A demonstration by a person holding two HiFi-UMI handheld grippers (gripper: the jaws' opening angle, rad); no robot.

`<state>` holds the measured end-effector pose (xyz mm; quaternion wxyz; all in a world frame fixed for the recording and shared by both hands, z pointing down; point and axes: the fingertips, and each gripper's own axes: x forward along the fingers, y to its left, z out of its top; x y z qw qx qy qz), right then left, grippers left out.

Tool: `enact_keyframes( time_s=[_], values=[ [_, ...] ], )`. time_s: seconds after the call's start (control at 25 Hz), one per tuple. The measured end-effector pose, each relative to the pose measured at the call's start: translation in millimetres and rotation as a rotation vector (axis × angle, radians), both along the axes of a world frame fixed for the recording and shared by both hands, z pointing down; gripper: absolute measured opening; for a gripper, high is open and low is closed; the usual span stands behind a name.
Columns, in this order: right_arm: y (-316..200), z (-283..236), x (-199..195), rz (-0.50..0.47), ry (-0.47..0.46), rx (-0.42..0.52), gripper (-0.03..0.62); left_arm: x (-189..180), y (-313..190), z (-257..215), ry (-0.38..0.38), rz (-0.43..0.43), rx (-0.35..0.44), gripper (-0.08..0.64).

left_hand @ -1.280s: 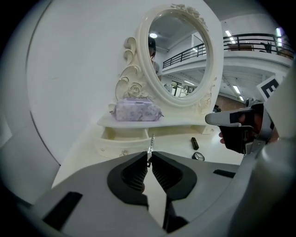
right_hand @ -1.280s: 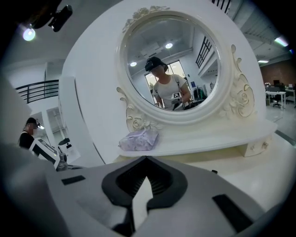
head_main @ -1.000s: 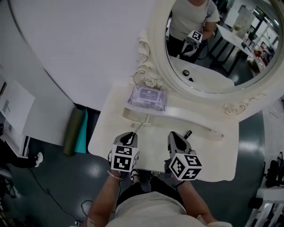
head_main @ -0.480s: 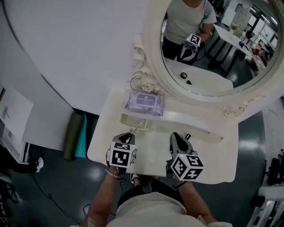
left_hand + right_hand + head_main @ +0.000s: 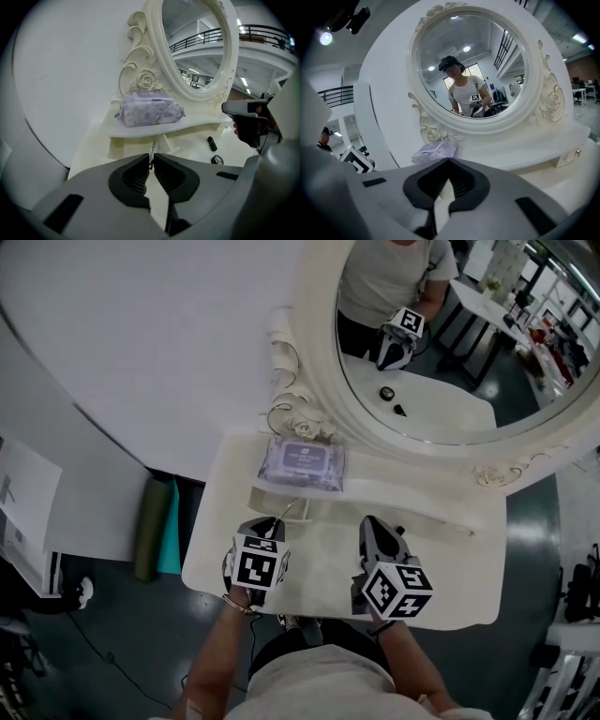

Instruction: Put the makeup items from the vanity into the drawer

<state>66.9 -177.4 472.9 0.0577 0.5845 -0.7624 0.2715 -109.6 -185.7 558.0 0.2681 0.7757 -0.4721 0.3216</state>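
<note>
Silvery thin stick (image 5: 153, 145) | seemingly pinched at left gripper (image 5: 151, 160) tips

The wipes pack (image 5: 302, 463) lies on the shelf (image 5: 408, 491) below the mirror (image 5: 441, 334). A lipstick (image 5: 212, 143) and a compact (image 5: 216, 160) lie on the desk (image 5: 319, 554), to its right.

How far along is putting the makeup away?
Nothing looks stowed yet. The left gripper pinches a thin silvery piece below the shelf, possibly a drawer pull. Left to do: the black tube and round compact on the vanity top; right gripper is shut, empty.
</note>
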Motion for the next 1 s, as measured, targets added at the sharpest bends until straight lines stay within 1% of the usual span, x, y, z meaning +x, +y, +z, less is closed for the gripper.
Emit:
enact_keyframes(
  time_s=[0.16,0.2,0.28,0.32,0.36,0.68,0.8,0.88,1.0],
  values=[
    [-6.8,1.6,-0.2,0.002,-0.001,-0.008,0.017,-3.2,-10.8,-3.7,0.011,-0.02,0.014,0.044],
    [-8.2,1.8,-0.1,0.003,-0.001,-0.009,0.017,-3.5,-13.7,-5.6,0.02,-0.023,0.019,0.059],
    [-10.7,2.5,0.5,0.005,-0.002,-0.011,0.017,-3.9,-19.2,-9.5,0.045,-0.031,0.032,0.14],
    [-11.6,2.9,0.9,0.006,-0.002,-0.012,0.017,-4.5,-21.3,-11.4,0.057,-0.038,0.039,0.168],
    [-12.3,3.1,1.2,0.006,-0.002,-0.013,0.017,-5.5,-22.8,-13.2,0.064,-0.045,0.046,0.172],
    [-9.9,2.6,1.9,-0.001,0.001,-0.01,0.017,-5.4,-19.3,-22.0,0.077,-0.068,0.088,0.172],
    [-4.7,0.4,2.6,-0.005,0.002,-0.005,0.017,-6.9,-16.0,-30.3,0.081,-0.094,0.123,0.169],
    [-0.5,-1.9,4.2,-0.006,0.005,-0.001,0.018,-10.6,-14.6,-40.2,0.089,-0.127,0.166,0.144],
    [6.1,-8.0,6.8,-0.01,0.015,0.01,0.017,-18.3,-12.4,-59.3,0.11,-0.185,0.238,0.085]
  ],
)
